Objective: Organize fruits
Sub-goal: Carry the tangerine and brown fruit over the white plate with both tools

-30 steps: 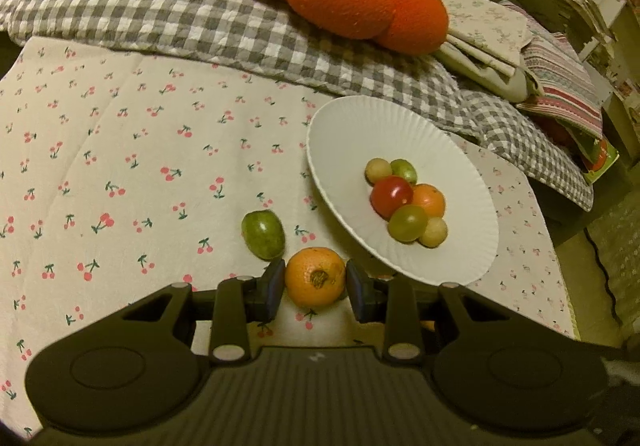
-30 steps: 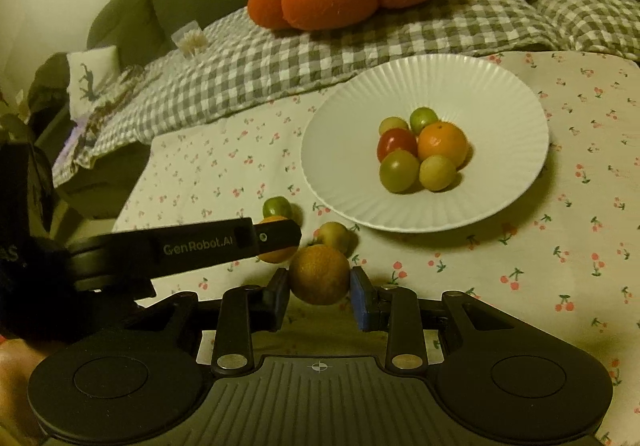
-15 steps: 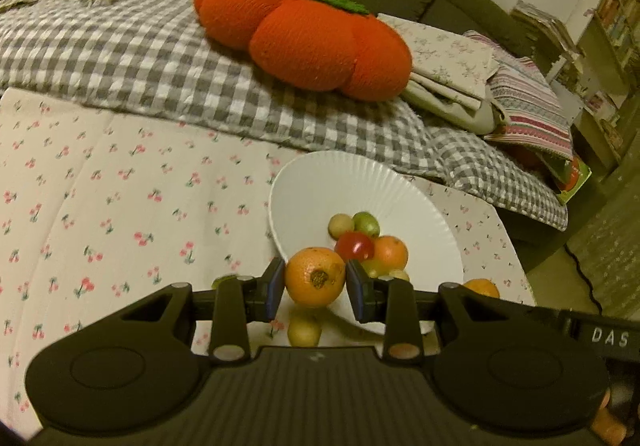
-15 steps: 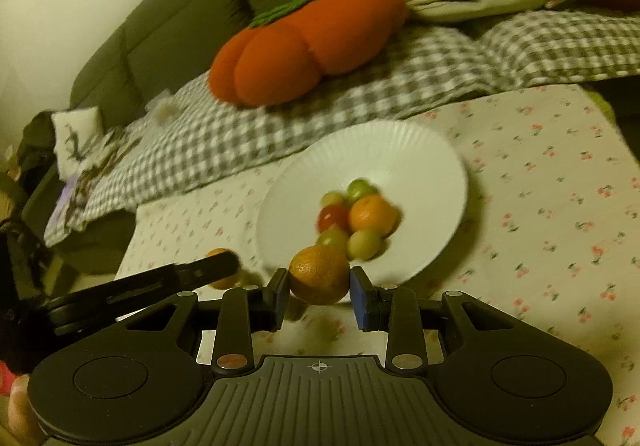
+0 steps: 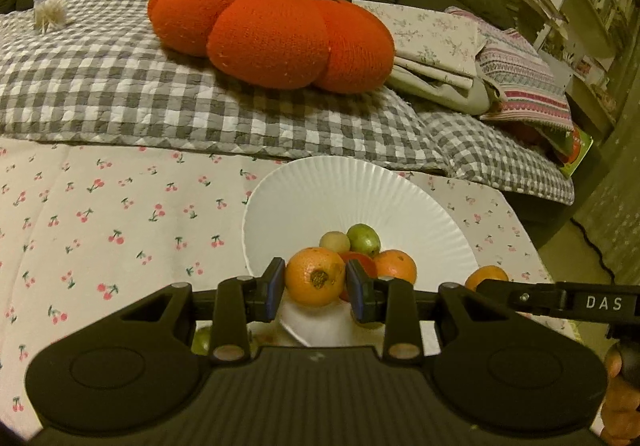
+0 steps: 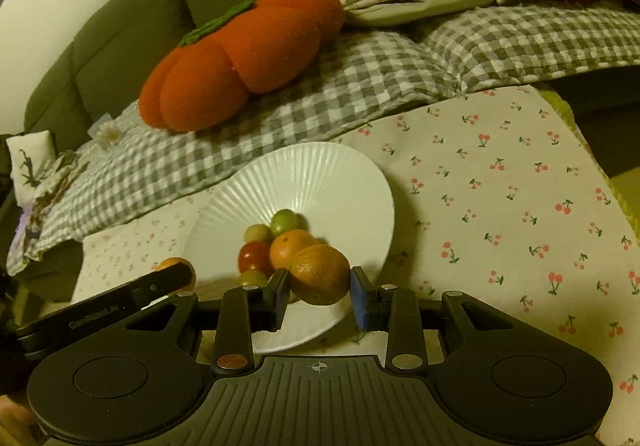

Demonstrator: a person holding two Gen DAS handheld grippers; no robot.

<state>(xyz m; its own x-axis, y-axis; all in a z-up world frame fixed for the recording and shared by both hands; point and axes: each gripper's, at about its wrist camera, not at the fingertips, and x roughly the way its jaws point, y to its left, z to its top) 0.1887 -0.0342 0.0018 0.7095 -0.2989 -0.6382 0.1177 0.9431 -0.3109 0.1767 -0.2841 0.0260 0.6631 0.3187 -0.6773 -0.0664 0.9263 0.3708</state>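
A white ribbed plate on the cherry-print cloth holds several small fruits: green, yellow, a red tomato and an orange. My left gripper is shut on an orange, held over the plate's near rim. My right gripper has an orange between its pads, over the plate's near edge; the right pad stands slightly off the fruit. The right gripper's finger and its orange show at the right of the left wrist view. The left gripper's finger with its orange shows at the left of the right wrist view.
A small green fruit lies on the cloth below the left gripper. An orange pumpkin cushion sits on a grey checked blanket behind the plate, with folded linens to the right. The table edge drops off at right.
Both grippers lifted their oranges from the cloth and moved forward over the plate. The right gripper's pads have spread slightly around its orange.
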